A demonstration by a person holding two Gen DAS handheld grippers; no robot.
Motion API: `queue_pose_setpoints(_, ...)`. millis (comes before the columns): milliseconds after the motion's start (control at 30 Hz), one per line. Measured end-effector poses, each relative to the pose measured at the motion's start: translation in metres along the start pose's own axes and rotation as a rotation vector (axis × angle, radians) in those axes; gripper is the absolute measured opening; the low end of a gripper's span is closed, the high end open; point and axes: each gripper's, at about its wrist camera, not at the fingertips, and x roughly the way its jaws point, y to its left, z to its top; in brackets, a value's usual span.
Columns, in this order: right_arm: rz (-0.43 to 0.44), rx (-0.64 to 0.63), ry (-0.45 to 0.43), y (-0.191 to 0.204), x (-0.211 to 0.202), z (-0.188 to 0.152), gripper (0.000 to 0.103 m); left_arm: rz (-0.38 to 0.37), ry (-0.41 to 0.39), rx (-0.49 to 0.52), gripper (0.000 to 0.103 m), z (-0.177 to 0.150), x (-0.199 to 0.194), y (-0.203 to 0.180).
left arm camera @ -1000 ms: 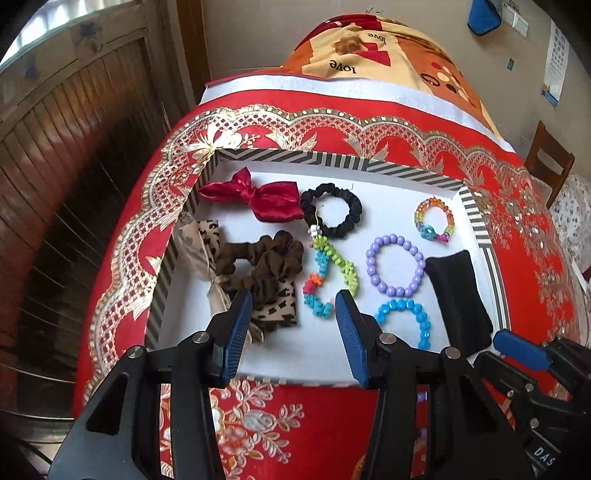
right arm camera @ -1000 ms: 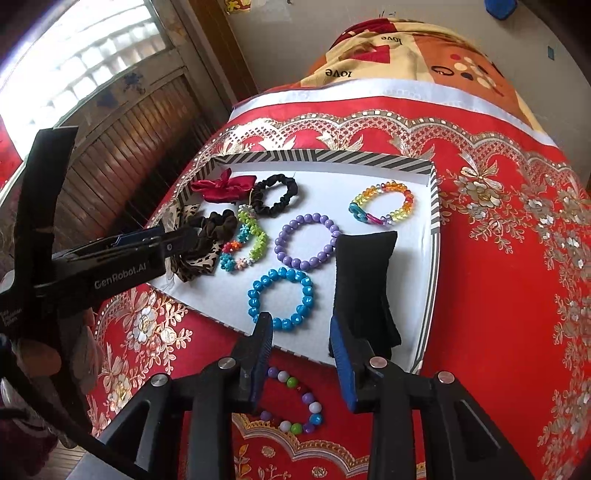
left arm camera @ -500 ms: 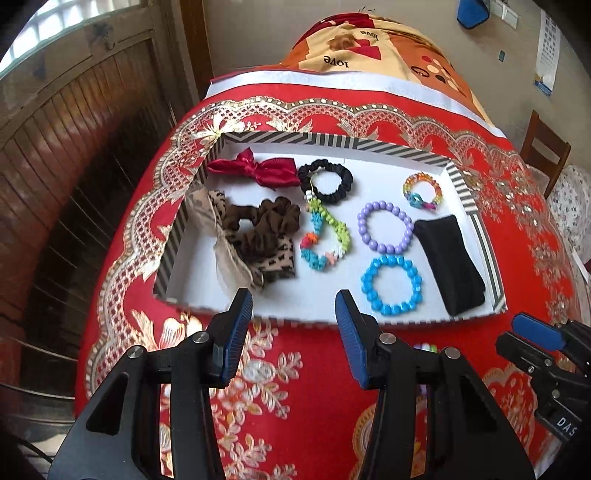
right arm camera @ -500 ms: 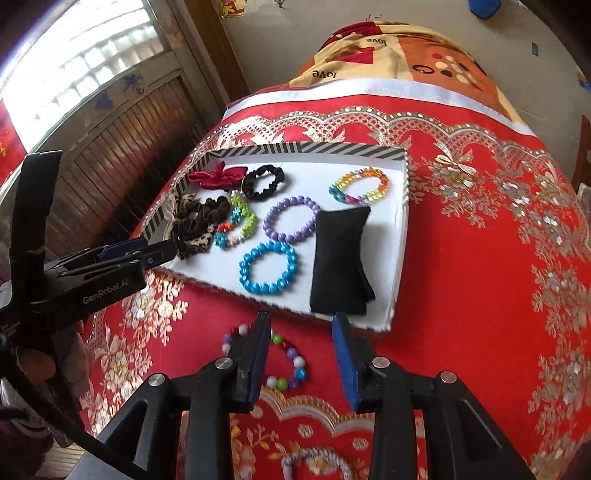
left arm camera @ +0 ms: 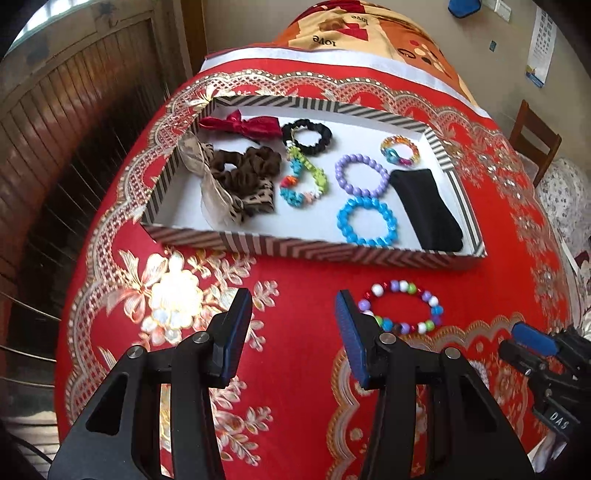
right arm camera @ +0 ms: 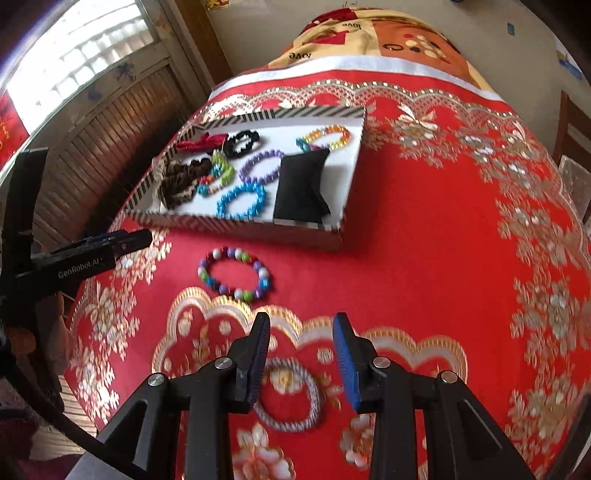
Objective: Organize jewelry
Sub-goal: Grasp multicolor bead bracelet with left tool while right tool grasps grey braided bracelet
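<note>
A striped shallow box (left arm camera: 303, 248) (right arm camera: 236, 225) on the red cloth holds a blue bead bracelet (left arm camera: 367, 221) (right arm camera: 240, 201), a purple one (left arm camera: 362, 175), a rainbow one (left arm camera: 400, 150), hair scrunchies, a red bow (left arm camera: 240, 125) and a black pouch (left arm camera: 424, 206) (right arm camera: 301, 188). A multicoloured bead bracelet (left arm camera: 400, 308) (right arm camera: 234, 273) lies on the cloth in front of the box. A grey twisted cord ring (right arm camera: 291, 395) lies below my right gripper (right arm camera: 301, 363), which is open and empty. My left gripper (left arm camera: 293, 332) hangs open over bare cloth, left of the bead bracelet.
The red gold-patterned cloth (right arm camera: 424, 258) covers a raised surface with a wooden panel wall (left arm camera: 74, 129) to the left. A patterned blanket (left arm camera: 369, 33) lies beyond the box. A wooden chair (left arm camera: 535, 140) stands at the right.
Both grippers have pulled back from over the box toward the near edge. The loose bead bracelet and the cord ring have come into view. Neither jaw gap has changed.
</note>
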Motion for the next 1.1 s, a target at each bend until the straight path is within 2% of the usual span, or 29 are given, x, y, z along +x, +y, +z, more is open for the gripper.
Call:
queue_pose_setpoints(400, 0.005, -0.011, 0.052, -0.004, 0.007, -0.028, 0.034, -0.007, 0.015, 0.0, 0.046, -0.017, -0.003, -0.016)
queue_pose_setpoints(867, -0.001, -0.052, 0.041, -0.004, 0.025, -0.032, 0.034, -0.029, 0.041, -0.03, 0.046, -0.022, 0.006, -0.014)
queue_pose_setpoints(1100, -0.055, -0.134, 0.032, 0.003, 0.026, -0.034, 0.017, -0.066, 0.078, -0.028, 0.046, -0.018, 0.021, -0.019)
